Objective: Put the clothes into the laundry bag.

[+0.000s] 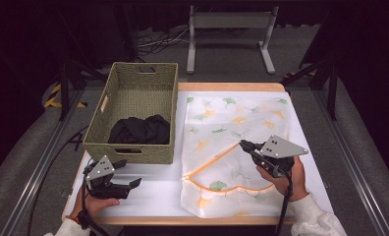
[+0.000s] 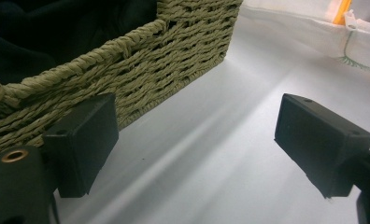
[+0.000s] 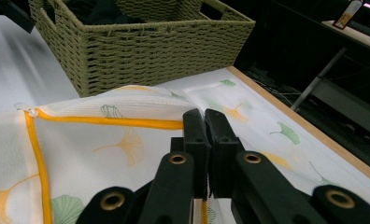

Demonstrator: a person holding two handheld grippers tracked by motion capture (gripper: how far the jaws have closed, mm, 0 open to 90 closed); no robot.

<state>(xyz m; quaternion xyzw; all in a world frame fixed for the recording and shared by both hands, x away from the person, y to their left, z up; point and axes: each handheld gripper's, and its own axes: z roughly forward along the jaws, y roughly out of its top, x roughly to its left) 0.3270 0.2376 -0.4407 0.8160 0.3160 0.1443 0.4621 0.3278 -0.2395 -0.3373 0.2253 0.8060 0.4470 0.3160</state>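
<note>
The left gripper (image 1: 115,183) is held wide apart over the bare table (image 1: 153,189), with nothing in it. The right gripper (image 1: 246,146) is pinched tight on the leaf-print bag (image 1: 232,128), at its orange zip edge. The flap should be lifted slowly so the mouth is opened. Counted: two grippers, one bag, one basket (image 1: 133,93) behind the left gripper, one black cloth (image 1: 139,130) inside it.
</note>
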